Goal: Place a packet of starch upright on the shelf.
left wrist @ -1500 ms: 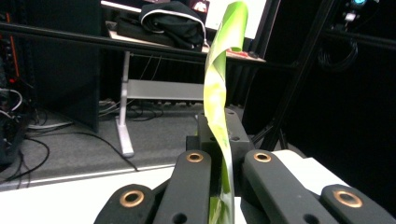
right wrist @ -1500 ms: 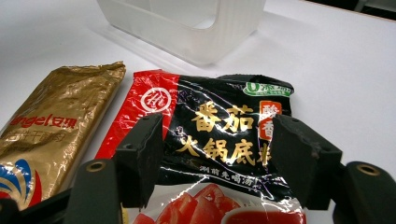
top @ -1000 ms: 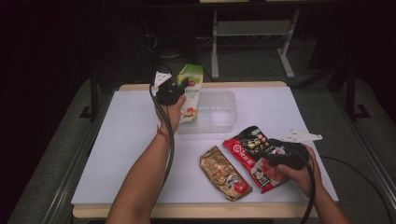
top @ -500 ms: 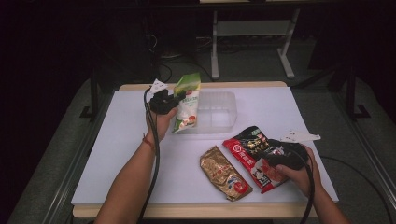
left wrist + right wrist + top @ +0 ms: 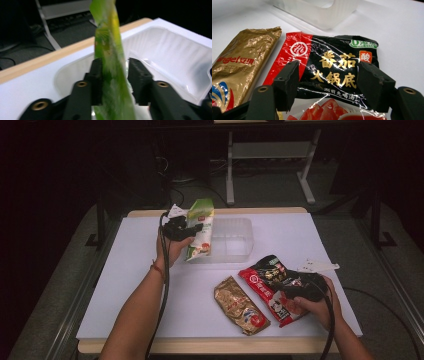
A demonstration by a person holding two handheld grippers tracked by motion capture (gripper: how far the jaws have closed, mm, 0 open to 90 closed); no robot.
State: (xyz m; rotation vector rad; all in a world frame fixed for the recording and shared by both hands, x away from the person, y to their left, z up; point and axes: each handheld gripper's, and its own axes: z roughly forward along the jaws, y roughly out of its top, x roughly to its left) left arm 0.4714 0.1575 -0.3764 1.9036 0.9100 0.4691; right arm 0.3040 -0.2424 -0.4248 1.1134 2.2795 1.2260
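Note:
A green and white snack packet [image 5: 201, 225] stands tilted at the left end of a clear plastic container [image 5: 232, 240]. My left gripper [image 5: 184, 227] is at the packet's left side. In the left gripper view the packet [image 5: 110, 57] runs up between the jaws of my left gripper [image 5: 115, 67], which have just been opening; a gap shows beside the right pad. My right gripper [image 5: 296, 287] stands open low over a red and black soup-base packet [image 5: 272, 285]. In the right gripper view its jaws straddle that packet [image 5: 332, 65] without touching it.
A gold packet [image 5: 241, 305] lies flat left of the red and black one, near the table's front edge. The white table top [image 5: 125, 285] has free room on its left half. Dark floor and a metal stand [image 5: 270, 155] lie beyond the far edge.
The green packet has come down from upright to tilted at the container's left end, and my left hand has shifted slightly left and nearer. My right hand has stayed put.

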